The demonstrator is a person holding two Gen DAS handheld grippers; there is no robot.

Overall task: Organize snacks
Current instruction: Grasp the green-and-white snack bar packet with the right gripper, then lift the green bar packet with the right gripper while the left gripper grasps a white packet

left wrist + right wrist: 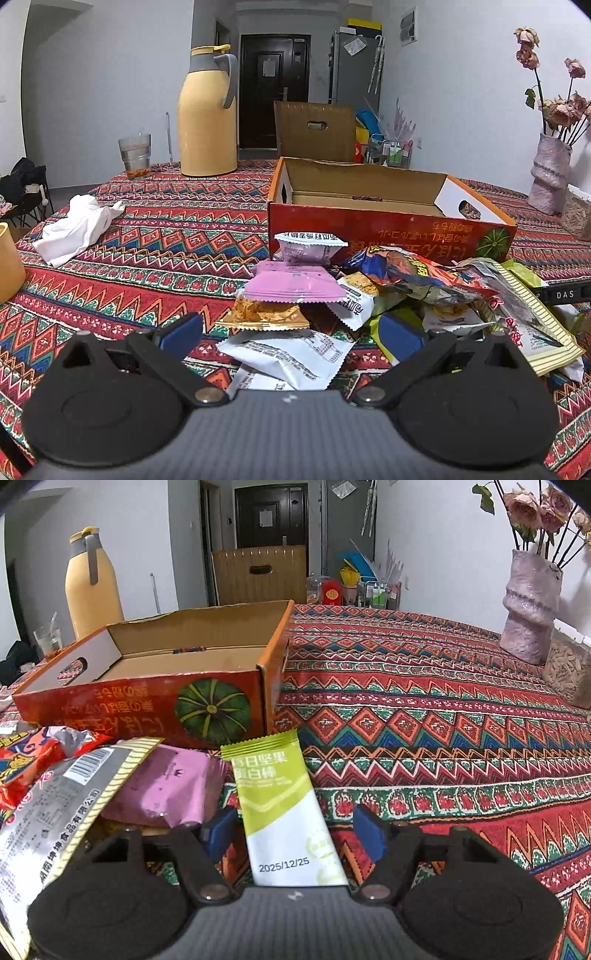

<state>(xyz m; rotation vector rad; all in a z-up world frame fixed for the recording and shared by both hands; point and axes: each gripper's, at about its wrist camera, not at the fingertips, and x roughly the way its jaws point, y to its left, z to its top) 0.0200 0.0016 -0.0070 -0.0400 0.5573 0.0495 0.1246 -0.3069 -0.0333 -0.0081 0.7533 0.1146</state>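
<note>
1. Right now the right tool (293, 830) is spread wide, with a green bar (280, 805) lying lengthwise between its blue pads (218, 832); the pads are apart from the wrapper, nothing gripped.
2. Left tool (291, 332) is also open and empty, aimed at the snack pile (369, 295) just near of the box (388, 221).
3. The box sits open on the patterned surface (443, 720), far of the pile; it looks almost empty, so sorting has probably barely begun.
4. Handling guess: the green bar is light, its wrapper thin, slick and crinkly, with a firm core likely. Pinch across the middle of its width, not the flat sealed ends, which would fold or slip.
5. The pink packet (295, 284) and the clear cracker pack (264, 314) under it look brittle inside; squeeze lightly.
6. The striped bag (66, 805) is big and floppy; take it by an edge seam.
7. Stacked wrappers may slide if a lower one is pulled.
8. Hidden: the bar's near end runs under the right tool's body; the pile's lower layers overlap; the box floor is mostly behind its near wall; the dark item (369, 198) inside is unclear.
9. A black part marked DAS (565, 293) at the right edge is cut off; cannot tell what it is.
</note>
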